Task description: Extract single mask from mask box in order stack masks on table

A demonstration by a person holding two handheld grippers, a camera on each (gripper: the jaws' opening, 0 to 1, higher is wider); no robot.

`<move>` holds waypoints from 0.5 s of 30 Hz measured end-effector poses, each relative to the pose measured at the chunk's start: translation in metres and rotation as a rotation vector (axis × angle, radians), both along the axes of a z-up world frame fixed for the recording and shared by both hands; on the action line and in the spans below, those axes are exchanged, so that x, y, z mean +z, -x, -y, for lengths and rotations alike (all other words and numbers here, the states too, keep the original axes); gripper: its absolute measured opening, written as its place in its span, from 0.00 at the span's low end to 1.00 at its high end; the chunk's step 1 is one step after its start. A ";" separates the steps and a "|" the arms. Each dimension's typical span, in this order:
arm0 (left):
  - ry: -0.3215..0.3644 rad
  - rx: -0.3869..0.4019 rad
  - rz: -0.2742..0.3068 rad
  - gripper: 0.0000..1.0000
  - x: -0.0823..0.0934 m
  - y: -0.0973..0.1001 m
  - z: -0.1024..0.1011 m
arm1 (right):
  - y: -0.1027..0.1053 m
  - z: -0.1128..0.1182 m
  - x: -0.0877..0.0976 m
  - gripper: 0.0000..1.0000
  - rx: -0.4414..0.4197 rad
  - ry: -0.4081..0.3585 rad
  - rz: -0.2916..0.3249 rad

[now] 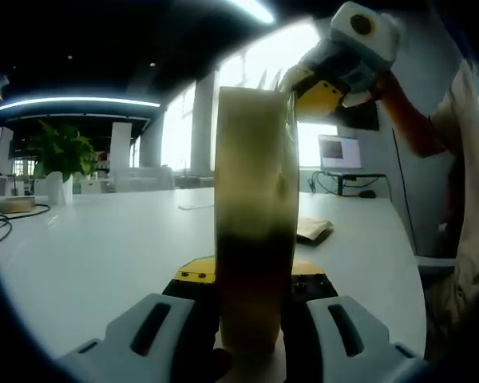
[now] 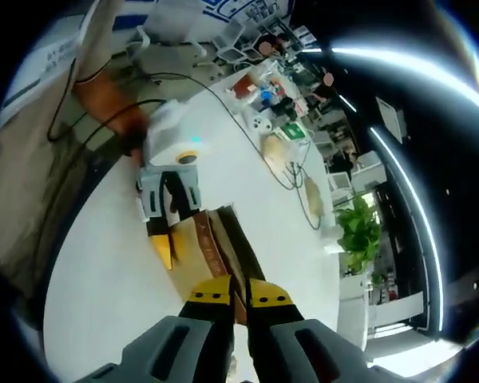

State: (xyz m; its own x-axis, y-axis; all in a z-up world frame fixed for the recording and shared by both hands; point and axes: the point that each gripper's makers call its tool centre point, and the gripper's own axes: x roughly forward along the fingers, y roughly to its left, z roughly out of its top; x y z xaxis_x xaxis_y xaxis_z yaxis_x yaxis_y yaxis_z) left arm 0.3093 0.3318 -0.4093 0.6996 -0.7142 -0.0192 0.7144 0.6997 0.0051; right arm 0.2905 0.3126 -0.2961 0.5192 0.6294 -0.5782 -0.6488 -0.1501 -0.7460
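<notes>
A tall tan mask box (image 1: 251, 199) stands upright on the white table (image 1: 104, 255), and my left gripper (image 1: 251, 275) is shut on its lower part. My right gripper (image 1: 303, 89) reaches in from the upper right to the box's top edge, where thin pale mask edges (image 1: 265, 80) stick up. In the right gripper view, my right gripper (image 2: 239, 297) has its yellow-tipped jaws nearly together over the box's dark slot (image 2: 238, 239). There the left gripper (image 2: 176, 227) clamps the box (image 2: 199, 243) from the far side. The mask itself is mostly hidden between the jaws.
A flat tan packet (image 1: 313, 230) lies on the table behind the box. A potted plant (image 1: 60, 152) (image 2: 359, 227) and cables (image 1: 8, 214) sit at the table's far side. A screen (image 1: 339, 152) stands at the back. A person's arm (image 1: 415, 120) holds the right gripper.
</notes>
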 end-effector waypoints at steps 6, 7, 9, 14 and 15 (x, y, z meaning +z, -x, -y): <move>0.000 -0.001 0.000 0.20 0.000 0.000 0.000 | 0.002 0.001 -0.001 0.01 0.001 0.004 -0.004; 0.000 0.000 0.000 0.20 0.000 -0.001 0.000 | 0.002 0.001 -0.001 0.01 0.000 0.006 -0.004; 0.000 -0.001 0.000 0.20 0.000 0.000 0.000 | 0.001 0.001 -0.001 0.01 0.001 0.010 0.000; 0.000 -0.001 0.000 0.20 0.001 0.000 0.000 | -0.002 -0.001 0.001 0.02 -0.002 -0.003 0.003; 0.000 -0.001 0.000 0.20 0.000 -0.001 0.000 | -0.002 -0.001 0.001 0.02 -0.001 -0.003 0.002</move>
